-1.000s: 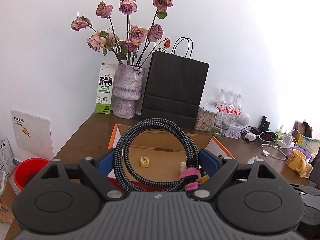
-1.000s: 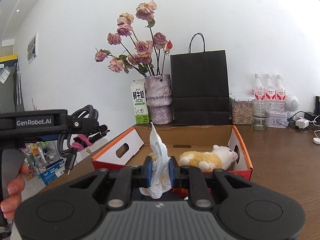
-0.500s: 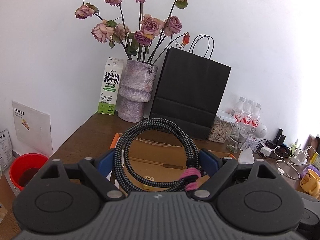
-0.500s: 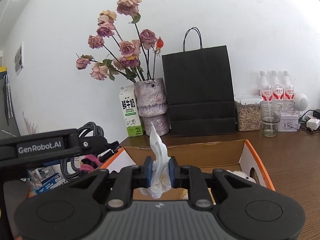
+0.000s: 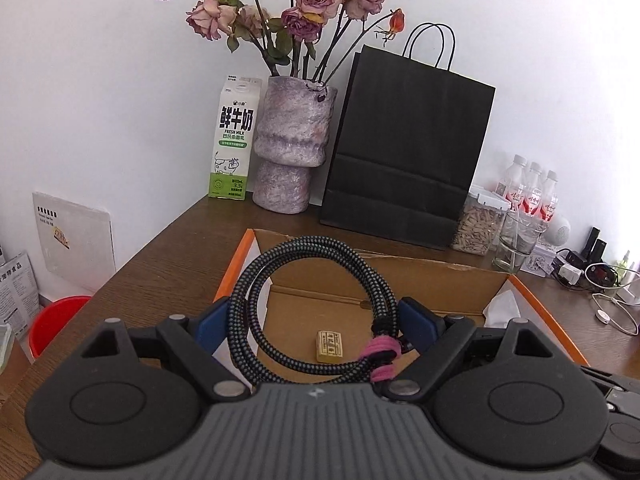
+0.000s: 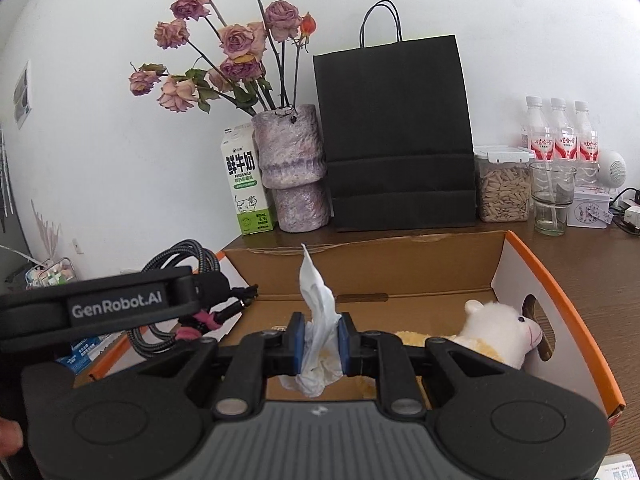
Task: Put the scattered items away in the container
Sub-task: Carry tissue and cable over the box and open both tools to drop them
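Your left gripper [image 5: 316,322] stands with its blue pads wide apart, clamped across a coiled braided cable [image 5: 312,304] bound by a pink tie [image 5: 380,354]; the coil rises upright between the pads, over the near left part of the open cardboard box [image 5: 400,270]. Through the loop, a small yellow packet [image 5: 330,345] lies on the box floor. In the right wrist view the same left gripper [image 6: 120,308] enters from the left edge, the cable [image 6: 180,254] hanging from it just above the box's orange-edged left rim. Your right gripper [image 6: 320,344] has its jaws nearly closed, pinching a crumpled white tissue [image 6: 318,320] whose twisted tip points upward; it is held over the box [image 6: 400,264], near the front middle. To the right of the tissue, a cream and yellow plush lamb [image 6: 492,330] lies inside the box against its right wall, beside the handle cutout. Behind the box, on the brown table [image 6: 592,256], stand from left to right a milk carton [image 6: 246,192], a mottled purple vase [image 6: 294,168] of dried roses, a black paper bag [image 6: 394,132], a jar of seeds [image 6: 504,186], a drinking glass [image 6: 552,198] and three water bottles [image 6: 560,136].
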